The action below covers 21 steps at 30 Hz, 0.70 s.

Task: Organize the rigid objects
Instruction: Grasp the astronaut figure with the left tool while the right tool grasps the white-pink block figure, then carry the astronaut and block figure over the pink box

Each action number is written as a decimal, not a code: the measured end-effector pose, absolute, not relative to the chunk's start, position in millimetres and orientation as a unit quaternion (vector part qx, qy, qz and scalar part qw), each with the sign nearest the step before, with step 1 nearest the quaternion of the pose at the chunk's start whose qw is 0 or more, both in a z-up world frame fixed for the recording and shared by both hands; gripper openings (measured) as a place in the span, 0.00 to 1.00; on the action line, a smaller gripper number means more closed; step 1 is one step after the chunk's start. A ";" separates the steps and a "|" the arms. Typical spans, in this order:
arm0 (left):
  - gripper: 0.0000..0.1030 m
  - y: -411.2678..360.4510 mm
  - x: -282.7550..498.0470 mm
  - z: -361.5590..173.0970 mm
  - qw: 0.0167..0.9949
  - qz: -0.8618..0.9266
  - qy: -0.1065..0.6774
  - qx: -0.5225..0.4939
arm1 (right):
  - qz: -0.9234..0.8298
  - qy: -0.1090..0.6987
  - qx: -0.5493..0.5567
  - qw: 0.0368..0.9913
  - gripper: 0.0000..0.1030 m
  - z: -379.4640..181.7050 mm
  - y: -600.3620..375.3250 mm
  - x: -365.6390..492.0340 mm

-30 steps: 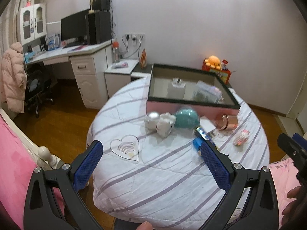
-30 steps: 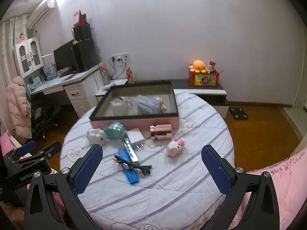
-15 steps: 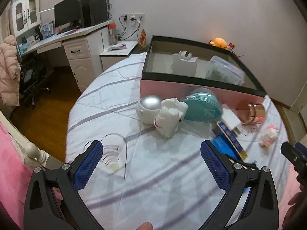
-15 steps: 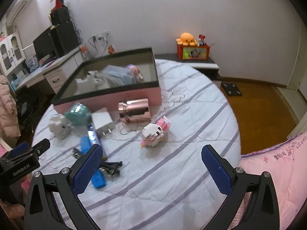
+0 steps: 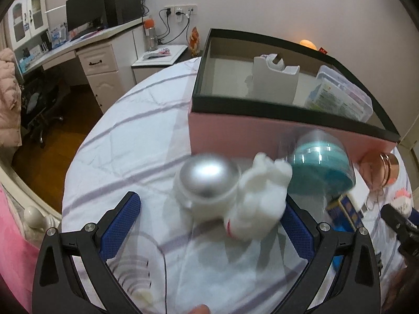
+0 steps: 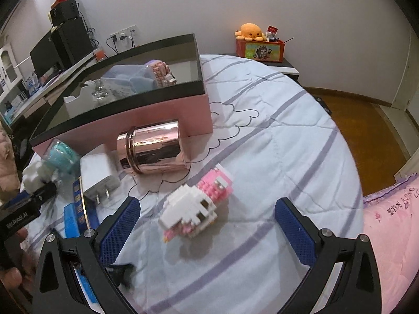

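Left wrist view shows our left gripper (image 5: pixel 209 225) with jaws wide apart and empty, a blurred silver-capped white jar (image 5: pixel 207 180) and white figurine (image 5: pixel 259 198) at centre. Right wrist view shows our right gripper (image 6: pixel 207 226) equally wide and empty, framing a pink-and-white brick figure (image 6: pixel 196 204) at centre, below the pink box (image 6: pixel 162 115).

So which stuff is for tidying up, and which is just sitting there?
For tidying: pink box, block pig, shiny pink can, white charger, silver-top jar, white toy.

Just there: orange octopus plush, monitor, pink coat.
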<state>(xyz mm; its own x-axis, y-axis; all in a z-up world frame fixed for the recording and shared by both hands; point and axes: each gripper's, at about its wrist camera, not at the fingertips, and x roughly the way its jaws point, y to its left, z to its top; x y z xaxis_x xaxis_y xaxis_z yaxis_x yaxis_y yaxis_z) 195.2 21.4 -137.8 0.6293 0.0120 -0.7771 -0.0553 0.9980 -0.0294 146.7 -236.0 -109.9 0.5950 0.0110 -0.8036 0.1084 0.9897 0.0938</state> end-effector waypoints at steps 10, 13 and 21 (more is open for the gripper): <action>0.71 26.2 189.2 -135.4 0.904 -0.006 0.425 -0.047 | -0.023 0.439 0.038 0.897 0.43 -108.5 -228.7 144.8; 0.71 29.2 181.2 -132.3 0.905 -0.006 0.423 -0.050 | -0.013 0.436 0.050 0.898 0.43 -106.5 -229.7 139.6; 0.71 24.5 158.0 -112.9 0.912 -0.007 0.408 -0.046 | 0.011 0.421 0.055 0.905 0.43 -85.9 -221.1 122.4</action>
